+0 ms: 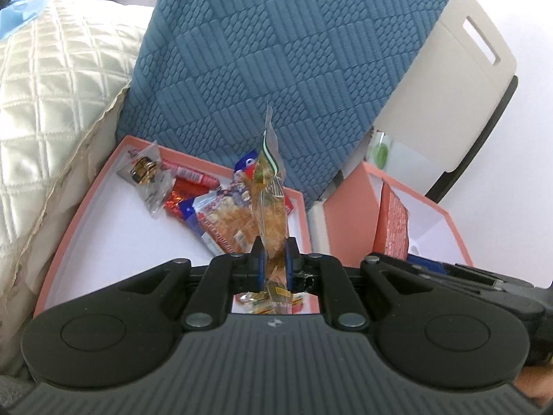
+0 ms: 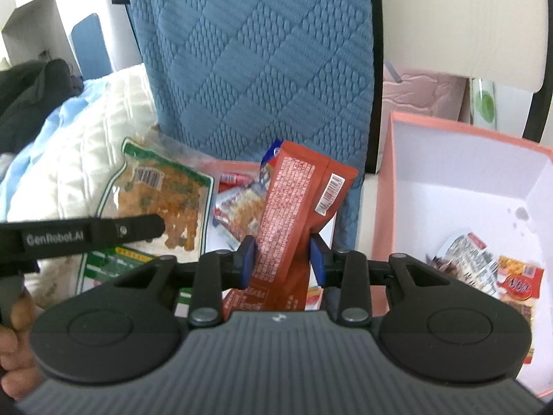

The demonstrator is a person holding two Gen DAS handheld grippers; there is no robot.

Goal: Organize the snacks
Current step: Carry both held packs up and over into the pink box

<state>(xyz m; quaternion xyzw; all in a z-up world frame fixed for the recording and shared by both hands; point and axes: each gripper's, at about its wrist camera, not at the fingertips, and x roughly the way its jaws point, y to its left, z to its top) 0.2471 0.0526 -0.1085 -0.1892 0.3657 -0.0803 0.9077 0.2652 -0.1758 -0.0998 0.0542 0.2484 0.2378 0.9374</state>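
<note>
The left gripper (image 1: 274,259) is pinching a clear bag (image 1: 271,186) edge-on above the tray (image 1: 86,186), likely to carry it over. The right gripper (image 2: 283,259) is clamping a red packet (image 2: 293,207) beside the box (image 2: 432,180), where one snack (image 2: 484,273) is already lying.

Left gripper (image 1: 274,259): black two-finger unit with blue pads, jaws closed on a clear plastic snack bag with green trim (image 1: 271,186), held upright and edge-on. Right gripper (image 2: 282,259): same build, jaws part-way apart, pads pressing both sides of a red-orange foil snack packet (image 2: 293,207), tilted slightly right. A hand (image 2: 13,328), apparently gripping the left unit's handle, shows blurred at the right-wrist view's lower left.
</note>
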